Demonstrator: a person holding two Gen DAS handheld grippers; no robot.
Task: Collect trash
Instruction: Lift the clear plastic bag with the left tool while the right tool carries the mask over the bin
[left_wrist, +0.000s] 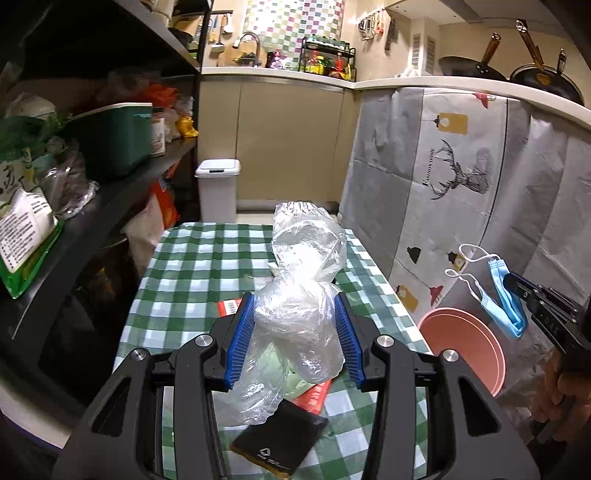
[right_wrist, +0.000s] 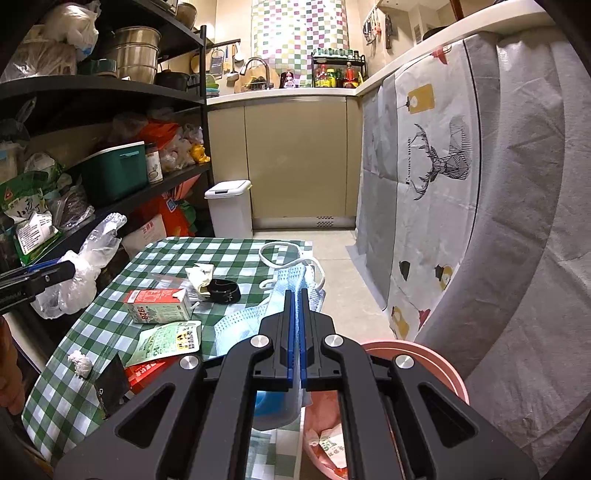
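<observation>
Left gripper (left_wrist: 295, 314) clamps plastic bag (left_wrist: 303, 266); right (right_wrist: 295, 306) — face mask (right_wrist: 255, 317).

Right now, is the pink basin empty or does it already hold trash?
Not empty: the pink basin holds a printed wrapper at its bottom.

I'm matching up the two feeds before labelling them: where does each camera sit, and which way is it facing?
Left wrist: on the left claw, looking along the checked table to the kitchen counter; claw shut on a clear plastic bag.
Right wrist: on the right claw, facing likewise; shut on a blue face mask, pink basin below.
Shared: table, white bin, each other's claw.
</observation>
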